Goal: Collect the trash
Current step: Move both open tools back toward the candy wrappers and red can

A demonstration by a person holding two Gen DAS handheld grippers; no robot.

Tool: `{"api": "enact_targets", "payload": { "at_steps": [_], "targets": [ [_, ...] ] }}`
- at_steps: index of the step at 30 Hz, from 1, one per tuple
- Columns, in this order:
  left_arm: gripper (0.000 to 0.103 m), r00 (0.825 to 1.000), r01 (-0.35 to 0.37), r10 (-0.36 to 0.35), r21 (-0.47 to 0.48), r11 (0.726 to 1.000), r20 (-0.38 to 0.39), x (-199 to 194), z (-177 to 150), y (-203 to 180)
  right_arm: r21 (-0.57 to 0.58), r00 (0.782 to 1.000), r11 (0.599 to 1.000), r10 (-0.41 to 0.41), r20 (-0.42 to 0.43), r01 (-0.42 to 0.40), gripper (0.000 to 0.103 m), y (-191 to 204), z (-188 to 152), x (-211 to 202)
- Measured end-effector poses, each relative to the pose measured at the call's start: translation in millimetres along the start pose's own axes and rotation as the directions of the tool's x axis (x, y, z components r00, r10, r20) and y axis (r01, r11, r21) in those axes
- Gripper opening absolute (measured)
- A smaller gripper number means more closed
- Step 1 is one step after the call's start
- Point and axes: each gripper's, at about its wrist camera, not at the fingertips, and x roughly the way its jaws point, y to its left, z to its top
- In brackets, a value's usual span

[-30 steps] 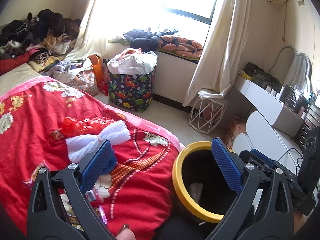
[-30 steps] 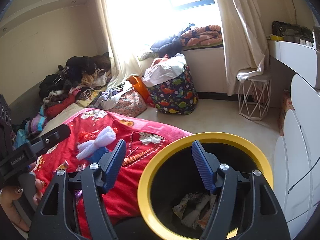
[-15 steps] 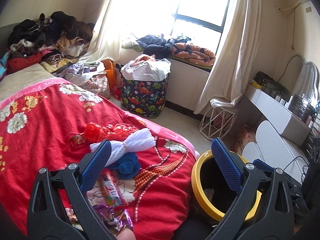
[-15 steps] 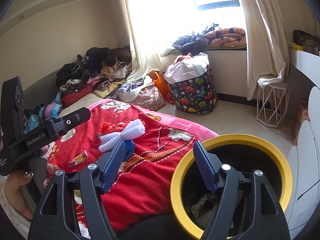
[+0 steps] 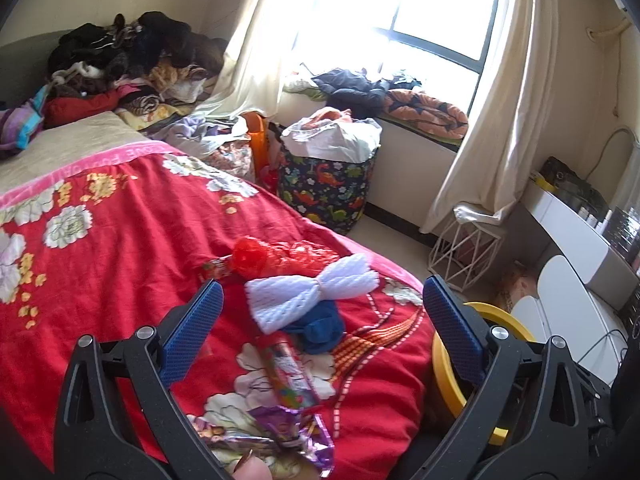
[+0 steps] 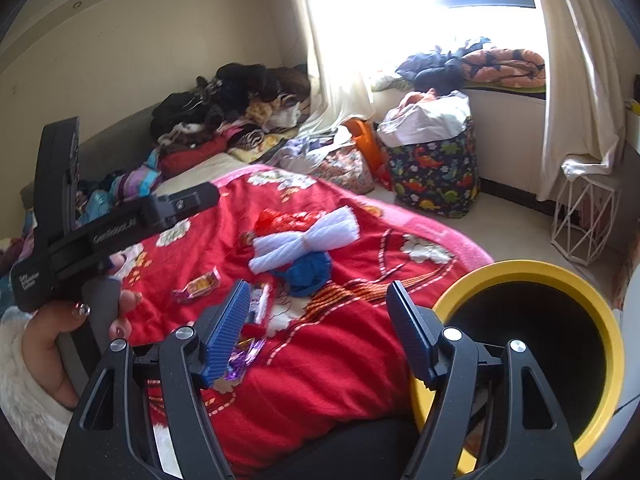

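Between picks, I'd say: both claws empty, heading for the trash on the bed. My left claw (image 5: 322, 320) is wide open, nothing between the jaws. My right claw (image 6: 316, 320) is wide open too, empty.

Trash relative to left claw: wrapper tube (image 5: 289, 372) just ahead, low between the jaws; purple foil (image 5: 296, 436) nearest, under them; blue wad (image 5: 322, 326) and white foam net (image 5: 312, 296) a bit farther ahead; red bag (image 5: 280, 258) beyond that. From the right claw, a small candy wrapper (image 6: 198, 282) sits ahead-left.

Bin (image 6: 528, 356) is right of the right claw, mouth open, near the bed's edge.

Next, probably: drop left claw on the tube, jaws across it, pinch without snagging the blanket (image 5: 120, 240).

Room: blanket open on the left; bed edge falls off right toward the bin; the two claws are near each other.
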Motion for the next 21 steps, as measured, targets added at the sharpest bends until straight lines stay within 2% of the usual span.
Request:
{"api": "enact_targets", "payload": {
  "at_steps": [11,21],
  "targets": [
    [0.092,0.995,-0.102,0.101,-0.066,0.993,-0.019,-6,-5,51,-0.041,0.986,0.994,0.090,-0.138,-0.097,0.068,29,-15,35],
    [0.092,0.979,-0.185,0.171,-0.139,0.973,-0.106,5,-28,93,-0.047,0.960,0.987,0.135,-0.244,-0.151,0.068,49,-27,66]
  ]
}}
